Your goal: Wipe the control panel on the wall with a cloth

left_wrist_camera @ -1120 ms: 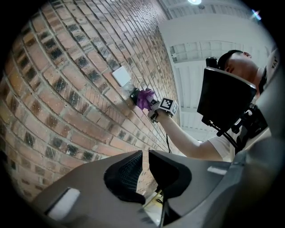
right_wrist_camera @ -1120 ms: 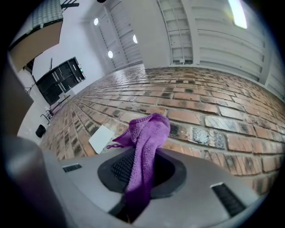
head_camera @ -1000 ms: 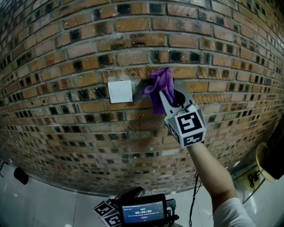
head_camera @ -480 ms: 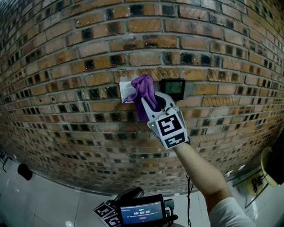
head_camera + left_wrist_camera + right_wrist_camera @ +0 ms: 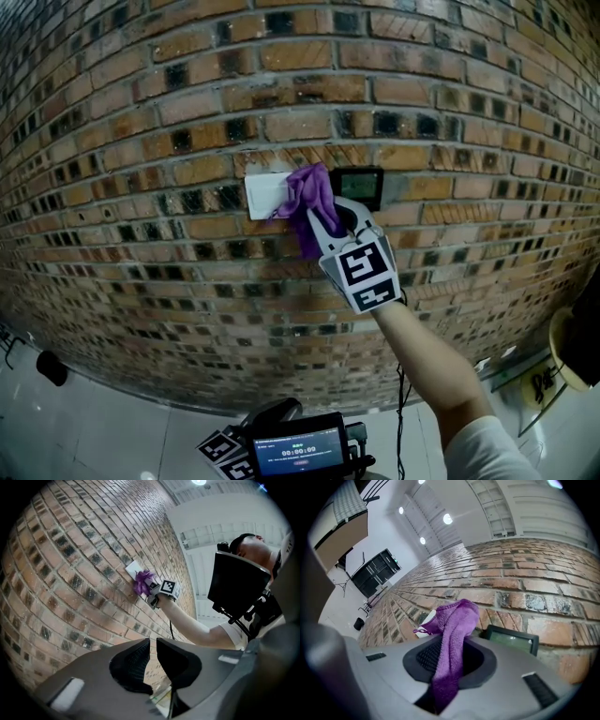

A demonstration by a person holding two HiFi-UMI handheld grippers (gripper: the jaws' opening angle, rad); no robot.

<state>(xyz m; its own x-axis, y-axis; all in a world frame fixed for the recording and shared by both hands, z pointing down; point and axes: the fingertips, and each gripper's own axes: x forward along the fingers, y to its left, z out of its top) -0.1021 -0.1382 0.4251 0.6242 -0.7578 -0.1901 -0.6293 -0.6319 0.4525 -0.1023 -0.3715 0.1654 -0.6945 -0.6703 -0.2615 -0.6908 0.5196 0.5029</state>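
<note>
The control panel (image 5: 360, 186), a small dark-framed box with a greenish screen, is fixed to the brick wall (image 5: 141, 131) just right of the head view's centre. Just to its left, on the same course of bricks, sits a white plate (image 5: 261, 196). The purple cloth (image 5: 307, 195) lies against the wall between the two, covering the plate's right end and coming up to the panel's left edge. The right gripper (image 5: 322, 217) has its jaws clamped on the cloth, which bunches above them and trails down through the gap in the right gripper view. The person's forearm (image 5: 427, 361) runs from it toward the lower right of the frame. The left gripper (image 5: 152, 644) sits at the bottom edge of the head view, well apart from the panel. Its jaws stand a narrow gap apart with nothing between them.
</note>
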